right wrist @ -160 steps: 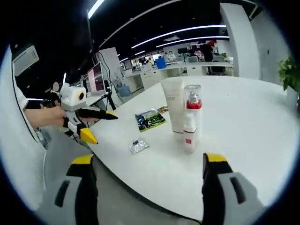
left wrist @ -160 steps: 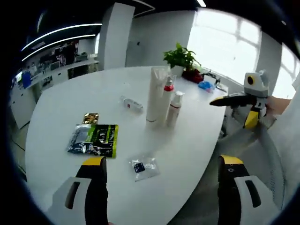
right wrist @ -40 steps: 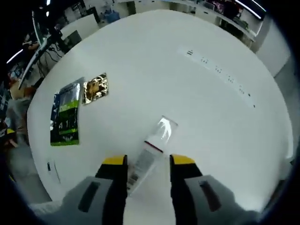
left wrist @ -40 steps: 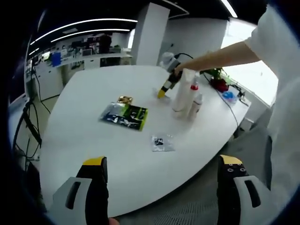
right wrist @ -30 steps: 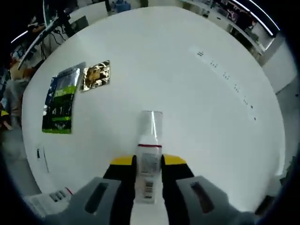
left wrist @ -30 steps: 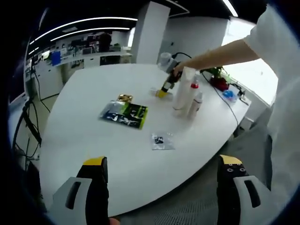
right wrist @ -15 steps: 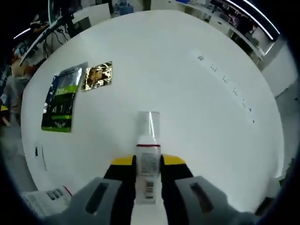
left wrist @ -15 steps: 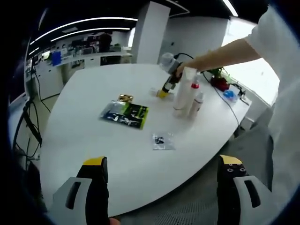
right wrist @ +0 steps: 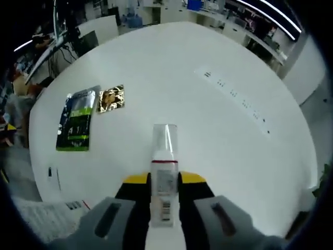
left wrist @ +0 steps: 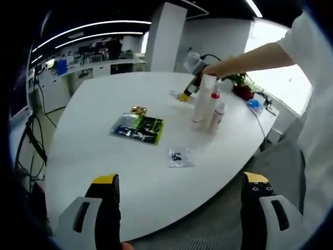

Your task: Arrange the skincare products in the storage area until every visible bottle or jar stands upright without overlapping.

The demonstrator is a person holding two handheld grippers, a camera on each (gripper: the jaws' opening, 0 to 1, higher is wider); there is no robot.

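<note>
The right gripper [right wrist: 161,183] has its yellow-tipped jaws closed tight on a small bottle [right wrist: 164,172] gripped between them; in the left gripper view it appears at the end of the person's outstretched arm [left wrist: 255,55], reaching far over the table. The left gripper [left wrist: 179,182] is held low at the near side, its two jaws spread wide apart with nothing between them.

An open-plan office is shown. Rows of desks with monitors [left wrist: 78,65] are seen behind the large white counter [left wrist: 93,130], long strip lights [left wrist: 93,26] are mounted on a dark ceiling, and a white pillar [left wrist: 164,36] and bright windows [left wrist: 281,78] are visible.
</note>
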